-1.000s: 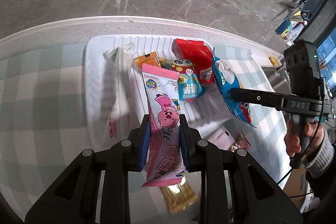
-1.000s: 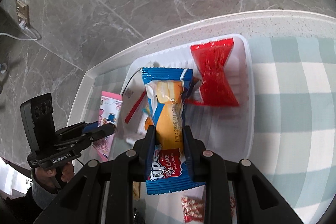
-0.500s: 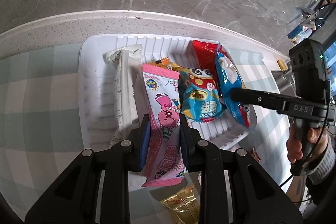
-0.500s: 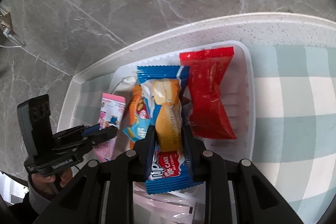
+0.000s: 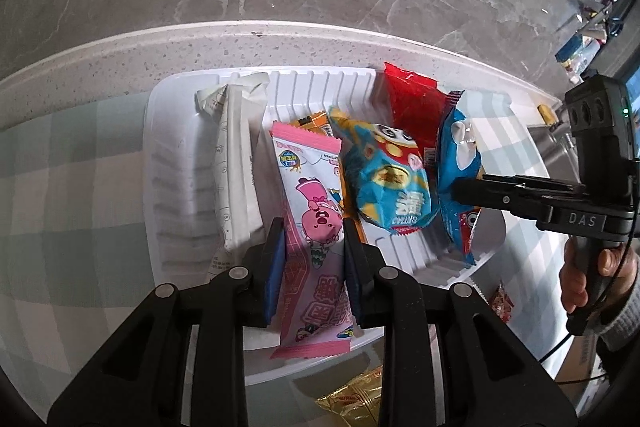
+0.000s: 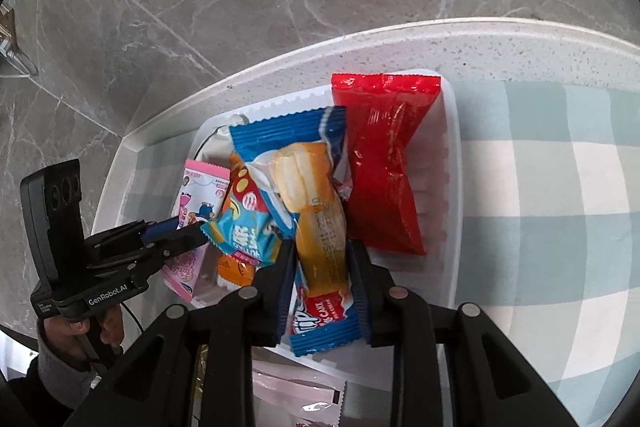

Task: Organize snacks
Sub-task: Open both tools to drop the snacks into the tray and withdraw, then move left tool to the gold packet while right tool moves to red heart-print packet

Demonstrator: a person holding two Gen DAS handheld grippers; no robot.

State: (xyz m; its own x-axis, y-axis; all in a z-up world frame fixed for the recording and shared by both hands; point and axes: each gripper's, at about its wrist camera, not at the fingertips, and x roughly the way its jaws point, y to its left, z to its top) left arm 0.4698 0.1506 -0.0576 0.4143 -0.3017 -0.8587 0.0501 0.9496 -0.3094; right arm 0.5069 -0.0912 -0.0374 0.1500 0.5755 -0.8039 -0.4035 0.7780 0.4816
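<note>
A white ribbed tray (image 5: 176, 187) on the checked cloth holds several snacks. My left gripper (image 5: 314, 227) has a pink cartoon packet (image 5: 312, 187) between its blue pads; the pads touch it while the jaws are opening, and the packet lies low over the tray. My right gripper (image 6: 322, 247) has a blue cake packet (image 6: 312, 195) between its pads in the same way, jaws opening, beside a red packet (image 6: 384, 167). A light blue snack bag (image 5: 384, 179) sits between the two held packets. A white packet (image 5: 236, 167) lies left of the pink one.
An orange packet (image 5: 316, 119) pokes out under the pile. Outside the tray's near edge lie a gold packet (image 5: 352, 399), a small red packet (image 5: 502, 303) and a pale pink packet (image 6: 296, 395). The table's rim (image 5: 280, 39) and a marble floor lie beyond.
Both grippers have come forward and down over the tray with their packets. The tray now fills more of each view, and the packets sit among the other snacks.
</note>
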